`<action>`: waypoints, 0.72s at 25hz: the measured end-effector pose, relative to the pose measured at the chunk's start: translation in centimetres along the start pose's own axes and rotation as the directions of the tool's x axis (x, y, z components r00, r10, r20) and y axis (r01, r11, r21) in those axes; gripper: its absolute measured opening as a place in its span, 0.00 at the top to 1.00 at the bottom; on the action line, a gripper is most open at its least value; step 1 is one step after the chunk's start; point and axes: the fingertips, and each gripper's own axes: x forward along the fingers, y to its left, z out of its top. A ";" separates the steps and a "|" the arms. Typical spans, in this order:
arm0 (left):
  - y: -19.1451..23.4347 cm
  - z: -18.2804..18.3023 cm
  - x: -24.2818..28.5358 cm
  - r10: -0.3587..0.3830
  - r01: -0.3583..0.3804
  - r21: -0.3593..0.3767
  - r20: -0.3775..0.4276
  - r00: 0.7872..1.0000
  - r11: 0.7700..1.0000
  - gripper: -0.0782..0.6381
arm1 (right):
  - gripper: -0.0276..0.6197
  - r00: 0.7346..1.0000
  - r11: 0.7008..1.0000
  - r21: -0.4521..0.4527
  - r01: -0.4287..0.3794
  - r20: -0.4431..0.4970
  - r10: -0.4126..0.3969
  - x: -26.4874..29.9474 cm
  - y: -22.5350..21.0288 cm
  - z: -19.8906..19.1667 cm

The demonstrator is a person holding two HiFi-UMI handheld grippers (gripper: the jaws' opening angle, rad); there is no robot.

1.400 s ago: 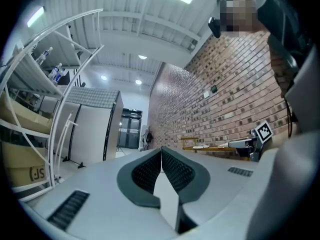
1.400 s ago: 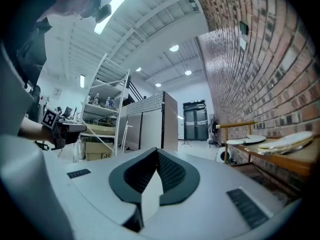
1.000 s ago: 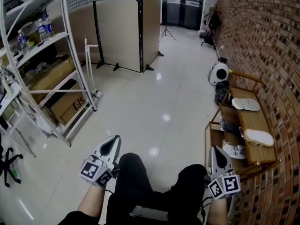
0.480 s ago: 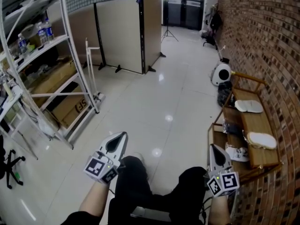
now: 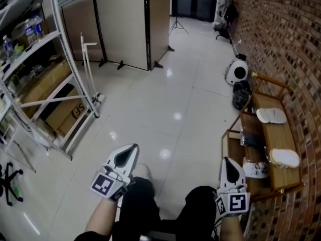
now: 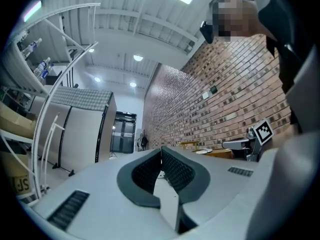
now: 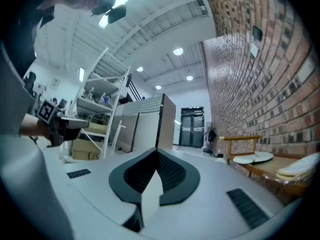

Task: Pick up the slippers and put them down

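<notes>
Two white slippers lie on top of a wooden shoe rack (image 5: 261, 134) against the brick wall at right: the far slipper (image 5: 271, 115) and the near slipper (image 5: 285, 157). A white shoe (image 5: 255, 168) sits on the rack's lower shelf. My left gripper (image 5: 133, 146) is shut and empty, over the floor in front of my knees. My right gripper (image 5: 226, 159) is also shut and empty, just left of the rack's near end. The right gripper view shows both slippers (image 7: 252, 158) (image 7: 300, 166) ahead to the right of the closed jaws (image 7: 157, 150). In the left gripper view the jaws (image 6: 161, 149) meet with nothing between them.
A white metal shelving unit (image 5: 55, 59) with cardboard boxes and bottles stands at left. Beige partition panels (image 5: 125, 24) stand at the back. A round white appliance (image 5: 235, 73) and a black bag (image 5: 242, 94) sit beyond the rack. An office chair base (image 5: 7, 179) shows at lower left.
The view has moved forward and the shoe rack has come closer. Both grippers have moved forward with it. Both stay shut and empty.
</notes>
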 end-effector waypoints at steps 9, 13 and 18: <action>6.3 -4.7 6.5 0.014 -0.015 -0.039 -0.023 1.000 0.999 0.89 | 0.94 0.996 0.997 0.017 0.078 -0.047 -0.077 6.8 -3.0 -3.3; 6.6 -5.3 9.9 -0.017 0.015 -0.037 -0.038 0.999 0.999 0.89 | 0.94 0.993 0.993 0.036 0.110 -0.054 -0.107 8.4 -5.2 -3.4; 7.4 -5.1 14.8 -0.051 0.050 -0.031 -0.030 0.998 0.998 0.89 | 0.94 0.987 0.987 0.028 0.159 -0.037 -0.158 10.5 -8.9 -2.8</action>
